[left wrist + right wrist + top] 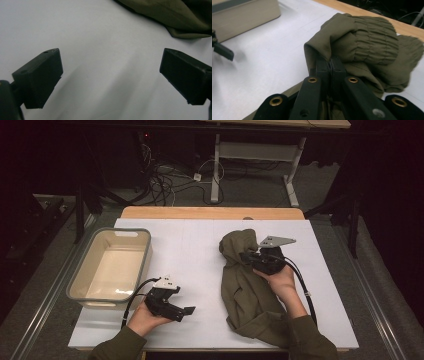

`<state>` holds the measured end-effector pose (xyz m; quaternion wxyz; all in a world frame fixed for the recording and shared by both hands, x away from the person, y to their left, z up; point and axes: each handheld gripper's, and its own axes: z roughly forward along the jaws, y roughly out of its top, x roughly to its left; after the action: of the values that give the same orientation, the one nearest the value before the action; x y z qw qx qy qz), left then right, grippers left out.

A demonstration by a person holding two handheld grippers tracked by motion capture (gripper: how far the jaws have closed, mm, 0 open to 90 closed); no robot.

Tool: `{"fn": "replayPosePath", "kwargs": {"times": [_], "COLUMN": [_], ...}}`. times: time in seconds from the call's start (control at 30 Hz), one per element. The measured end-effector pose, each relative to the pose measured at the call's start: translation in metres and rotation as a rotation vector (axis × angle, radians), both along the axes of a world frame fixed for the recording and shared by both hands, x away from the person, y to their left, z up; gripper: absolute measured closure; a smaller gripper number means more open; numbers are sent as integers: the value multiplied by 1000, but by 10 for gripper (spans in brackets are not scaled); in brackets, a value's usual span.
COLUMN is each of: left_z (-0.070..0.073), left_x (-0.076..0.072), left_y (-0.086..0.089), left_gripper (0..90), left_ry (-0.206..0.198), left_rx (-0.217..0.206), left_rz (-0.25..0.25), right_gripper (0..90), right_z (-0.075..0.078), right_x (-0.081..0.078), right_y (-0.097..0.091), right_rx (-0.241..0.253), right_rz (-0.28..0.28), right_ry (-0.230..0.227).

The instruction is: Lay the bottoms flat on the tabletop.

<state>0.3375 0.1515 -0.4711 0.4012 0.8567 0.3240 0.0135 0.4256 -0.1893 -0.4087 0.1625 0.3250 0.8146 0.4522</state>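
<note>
Risk: right gripper (329, 65) is clamping only a thin fold of the olive garment (246, 287) lying right of centre on the white table (190, 250) | cloth may be slipping free | left gripper (186, 311) is hovering released, near-left beside the beige bin (82, 270).

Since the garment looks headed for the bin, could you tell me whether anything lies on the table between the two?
Nothing visible does. The right gripper is shut on the garment, and the table between it and the bin is bare. The left gripper, jaws open, sits nearer the person, below that path.
</note>
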Motion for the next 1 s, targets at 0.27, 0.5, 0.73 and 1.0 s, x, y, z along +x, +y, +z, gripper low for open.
{"fn": "replayPosePath", "kwargs": {"times": [0.27, 0.5, 0.73, 1.0], "left_z": [0, 0, 0, 0], "left_x": [0, 0, 0, -1], "left_y": [0, 0, 0, 0], "left_gripper": [47, 47, 47, 47], "left_ry": [0, -2, -1, 0], "left_rx": [2, 2, 3, 5], "left_rz": [-2, -6, -8, -9], "right_gripper": [883, 883, 882, 714], "right_z": [-7, -20, -33, -25], "right_x": [-7, -14, -18, -21], "right_y": [28, 48, 62, 57], "right_rx": [-60, -123, -189, -162], "right_rz": [86, 178, 248, 268], "right_ry": [13, 53, 105, 93]}}
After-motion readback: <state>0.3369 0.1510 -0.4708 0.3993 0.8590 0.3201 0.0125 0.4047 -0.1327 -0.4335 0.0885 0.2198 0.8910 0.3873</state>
